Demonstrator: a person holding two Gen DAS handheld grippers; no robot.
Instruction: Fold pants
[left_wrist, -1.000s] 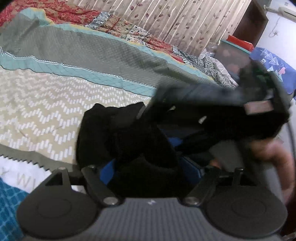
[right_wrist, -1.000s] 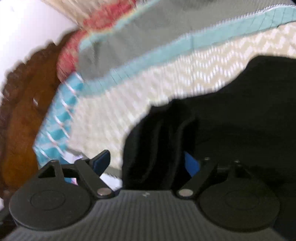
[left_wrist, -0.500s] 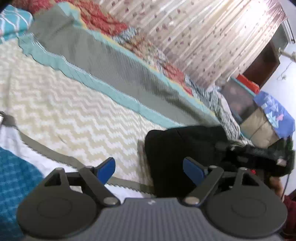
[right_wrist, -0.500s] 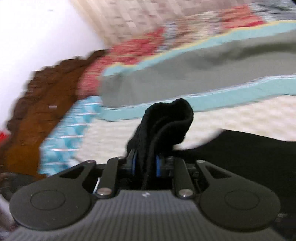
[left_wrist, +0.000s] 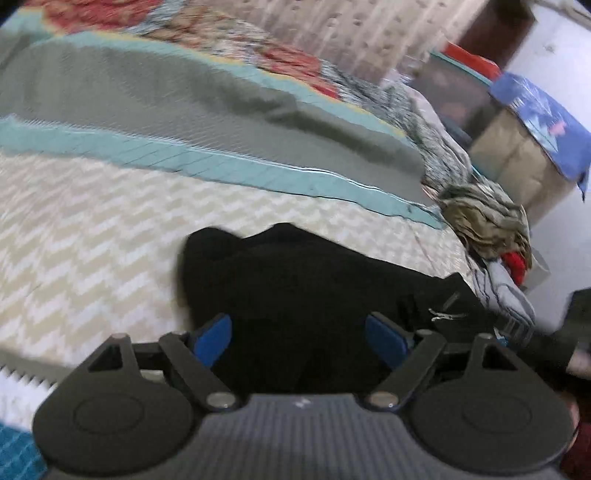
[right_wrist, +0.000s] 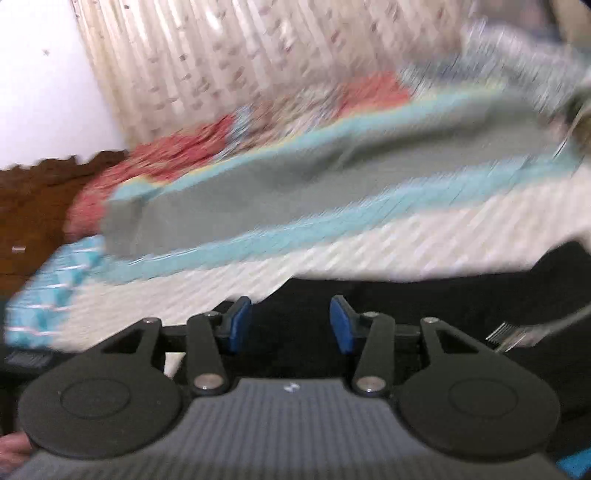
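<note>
The black pants (left_wrist: 314, 280) lie in a folded heap on the zigzag-patterned bedspread (left_wrist: 92, 236). In the left wrist view my left gripper (left_wrist: 299, 338) is open, its blue pads spread wide just above the near part of the pants, holding nothing. In the right wrist view the pants (right_wrist: 424, 306) lie low and to the right. My right gripper (right_wrist: 291, 323) is open over their left edge, pads apart and empty. The right wrist view is motion-blurred.
A grey and teal blanket (left_wrist: 184, 122) crosses the bed behind the pants. A crumpled pile of clothes (left_wrist: 487, 221) sits at the bed's right edge, with boxes (left_wrist: 517, 158) beyond. A wooden headboard (right_wrist: 33, 206) and a curtain (right_wrist: 240, 55) stand behind.
My right gripper has let go of the pants fold it was clamping and opened. My left gripper stayed open and moved back over the pants, which now lie flatter.
</note>
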